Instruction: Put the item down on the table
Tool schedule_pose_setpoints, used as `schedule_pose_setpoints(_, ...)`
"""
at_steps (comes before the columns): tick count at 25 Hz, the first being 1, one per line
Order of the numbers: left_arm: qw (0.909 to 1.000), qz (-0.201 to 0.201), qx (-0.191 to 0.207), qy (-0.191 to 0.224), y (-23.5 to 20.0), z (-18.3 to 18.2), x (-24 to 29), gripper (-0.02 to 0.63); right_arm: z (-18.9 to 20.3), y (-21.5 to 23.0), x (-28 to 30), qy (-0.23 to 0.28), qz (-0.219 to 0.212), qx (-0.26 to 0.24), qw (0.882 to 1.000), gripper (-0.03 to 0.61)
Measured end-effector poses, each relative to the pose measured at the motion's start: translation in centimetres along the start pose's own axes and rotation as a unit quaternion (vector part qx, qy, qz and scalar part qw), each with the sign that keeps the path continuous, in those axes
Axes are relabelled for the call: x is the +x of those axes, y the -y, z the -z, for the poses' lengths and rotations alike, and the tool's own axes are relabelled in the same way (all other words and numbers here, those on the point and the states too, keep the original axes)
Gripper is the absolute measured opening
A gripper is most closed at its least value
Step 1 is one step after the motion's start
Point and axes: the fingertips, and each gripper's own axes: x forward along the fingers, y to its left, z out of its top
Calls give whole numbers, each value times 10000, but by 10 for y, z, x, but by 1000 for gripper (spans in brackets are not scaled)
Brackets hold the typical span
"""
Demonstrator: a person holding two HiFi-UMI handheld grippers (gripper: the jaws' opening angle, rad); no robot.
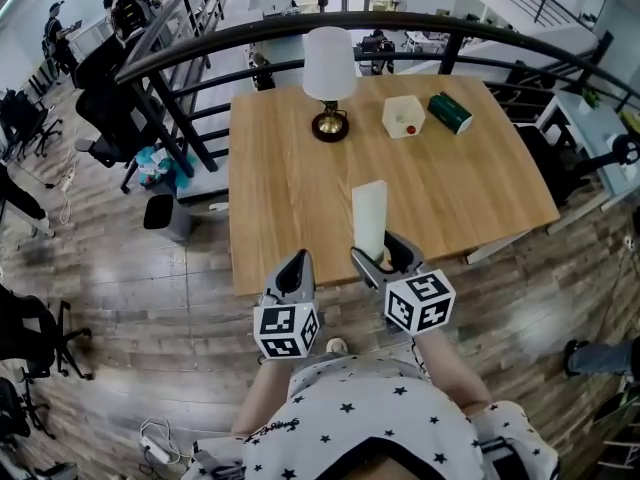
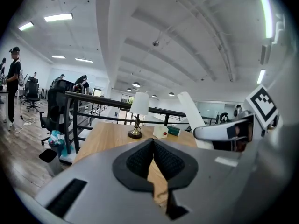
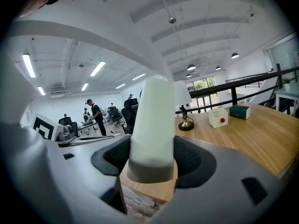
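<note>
A tall pale-white block [image 1: 369, 219] stands upright between the jaws of my right gripper [image 1: 385, 257], which is shut on its lower end [image 3: 152, 125]. It hangs over the near edge of the wooden table [image 1: 300, 188]. My left gripper [image 1: 291, 277] is just off that near edge, to the left of the right one, shut with nothing between its pads [image 2: 153, 160]. From the left gripper view the block [image 2: 190, 111] shows slanting up at the right.
A lamp with a white shade and brass base [image 1: 329, 78] stands at the table's far middle. Beside it are a white box with a red dot [image 1: 403, 116] and a dark green box [image 1: 450, 112]. A black railing [image 1: 350, 23] runs behind the table. Office chairs stand at left.
</note>
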Motion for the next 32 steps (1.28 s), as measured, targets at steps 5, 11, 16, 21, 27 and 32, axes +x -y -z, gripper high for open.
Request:
schedule_pose_setpoints(5, 10000, 75, 36, -25, -10, -5, 20, 11, 0, 8, 25, -93, -4, 13, 10000, 285)
schedule_pose_setpoints(11, 9999, 27, 0, -109, -15, -3, 39, 11, 11, 22, 47, -345, -56, -8, 9994, 285)
schedule_pose_setpoints(16, 9997, -118, -15, -210, -23, 6, 58, 11, 18, 42, 71, -507, -134, -14, 9986, 285)
schedule_pose_setpoints(21, 9988, -306, -120, -355, -34, 14, 80, 11, 25, 64, 99, -765, -230, -82, 9968, 285)
schedule_pose_setpoints(27, 9979, -476, -214, -383, -48, 15, 104, 11, 38, 82, 132, -1108, -329, -288, 9929, 285)
schedule_pose_setpoints(32, 9974, -543, -258, -407, -55, 16, 118, 11, 54, 92, 155, -1429, -385, -388, 9882, 285)
